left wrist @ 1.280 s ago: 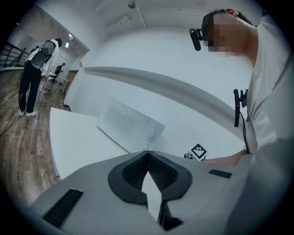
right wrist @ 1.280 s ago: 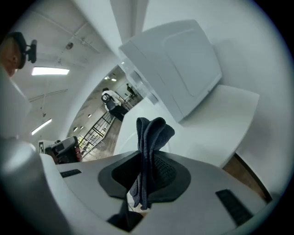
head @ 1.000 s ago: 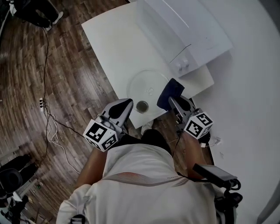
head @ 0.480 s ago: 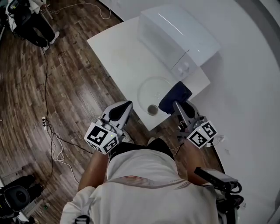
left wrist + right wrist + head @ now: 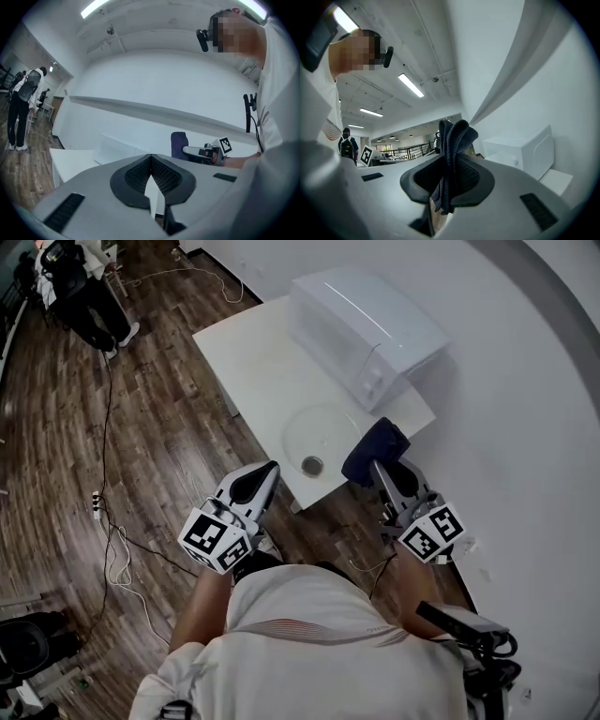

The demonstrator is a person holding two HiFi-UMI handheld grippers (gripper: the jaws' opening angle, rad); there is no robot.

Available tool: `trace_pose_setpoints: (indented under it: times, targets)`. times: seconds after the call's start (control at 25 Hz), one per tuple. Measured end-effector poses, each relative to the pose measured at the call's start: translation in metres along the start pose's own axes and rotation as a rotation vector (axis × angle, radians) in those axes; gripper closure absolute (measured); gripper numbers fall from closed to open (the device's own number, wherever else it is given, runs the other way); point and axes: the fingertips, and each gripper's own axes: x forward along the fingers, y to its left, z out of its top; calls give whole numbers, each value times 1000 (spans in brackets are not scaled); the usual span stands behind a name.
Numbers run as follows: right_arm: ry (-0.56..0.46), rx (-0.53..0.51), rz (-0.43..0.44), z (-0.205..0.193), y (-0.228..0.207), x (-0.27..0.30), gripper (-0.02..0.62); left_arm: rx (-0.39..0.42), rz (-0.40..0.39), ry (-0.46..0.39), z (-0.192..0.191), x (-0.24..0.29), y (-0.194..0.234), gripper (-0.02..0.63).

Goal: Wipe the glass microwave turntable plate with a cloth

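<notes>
Now, your left gripper (image 5: pixel 269 471) has its jaws pressed together on nothing, and your right gripper (image 5: pixel 377 466) pinches the cloth (image 5: pixel 375 443). The plate (image 5: pixel 323 430) lies unheld near the counter (image 5: pixel 246 352) edge; a hard wipe could slide it off.

Right tongs (image 5: pixel 449 180) clamped on dark cloth (image 5: pixel 452 140), white microwave (image 5: pixel 525 150) beyond

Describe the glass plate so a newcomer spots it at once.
Find the white table bearing the white microwave. Before the microwave, near the table's near edge, lies the glass plate: a clear flat disc, unlike the dark blue cloth beside it.
</notes>
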Motion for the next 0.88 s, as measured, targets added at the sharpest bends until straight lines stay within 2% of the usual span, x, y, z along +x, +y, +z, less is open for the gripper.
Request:
trace_pose_setpoints:
  times: [0.28, 0.48, 0.68, 0.88]
  targets:
    - [-27, -46, 11, 15, 22, -81, 535, 36, 17, -4, -6, -23, -78, 595]
    - [-36, -70, 39, 21, 51, -122, 535, 58, 47, -9, 6, -50, -121, 595]
    - [-59, -65, 56, 11, 66, -135, 535, 100, 64, 5, 8, -70, -137, 595]
    - [-59, -126, 18, 7, 88, -143, 535, 117, 49, -13, 13, -90, -137, 595]
